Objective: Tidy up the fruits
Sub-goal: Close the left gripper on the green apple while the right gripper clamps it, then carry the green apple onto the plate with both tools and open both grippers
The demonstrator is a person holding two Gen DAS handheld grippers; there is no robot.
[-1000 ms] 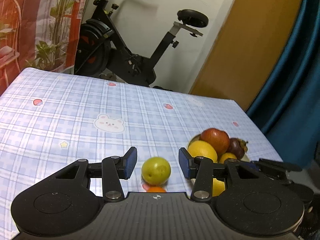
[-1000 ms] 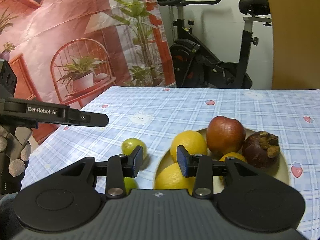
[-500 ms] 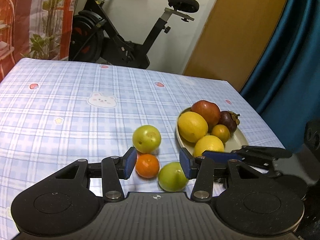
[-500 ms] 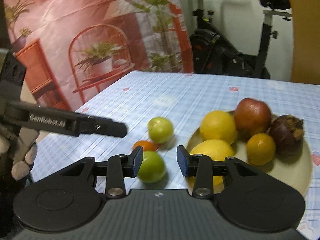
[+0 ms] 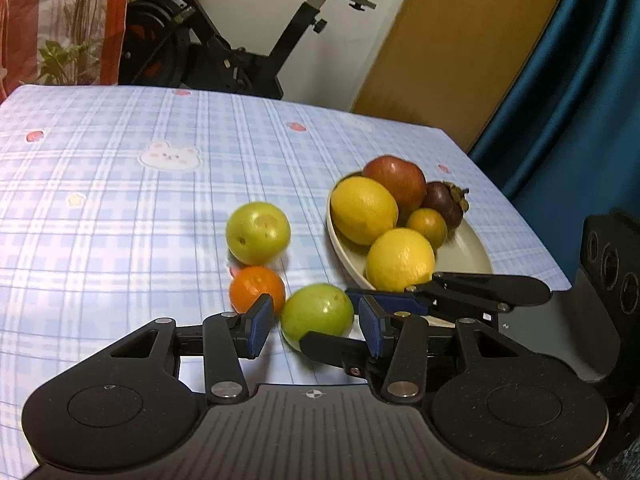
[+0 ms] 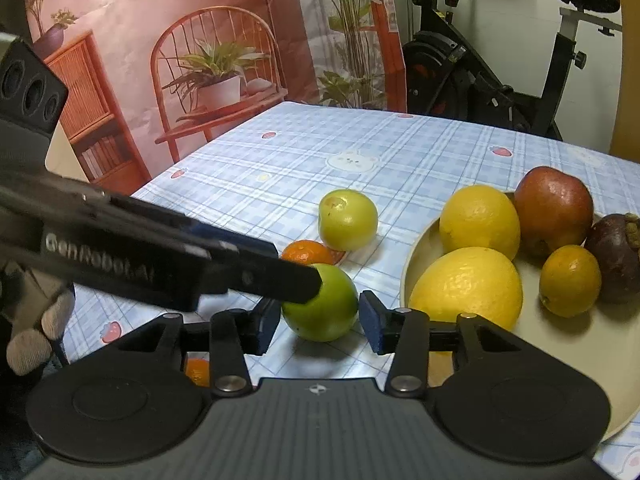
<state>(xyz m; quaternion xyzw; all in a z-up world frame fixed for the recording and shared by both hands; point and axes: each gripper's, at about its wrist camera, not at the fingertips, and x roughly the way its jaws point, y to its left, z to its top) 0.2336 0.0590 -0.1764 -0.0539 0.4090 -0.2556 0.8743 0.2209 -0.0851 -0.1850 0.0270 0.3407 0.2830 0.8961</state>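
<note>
Both tools, lowered since, bracket the green fruit (image 6: pixel 320 304); right's jaws just widened, ungripped.

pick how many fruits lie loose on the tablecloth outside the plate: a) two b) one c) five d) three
d: two green fruits and one small orange sit on the tablecloth, off the plate.

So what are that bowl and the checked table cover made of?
The bowl looks like glazed ceramic or melamine: smooth, cream, softly glossy; I can't tell which. The table cover looks like wipe-clean plastic sheet: flat printed checks with a slight sheen.
</note>
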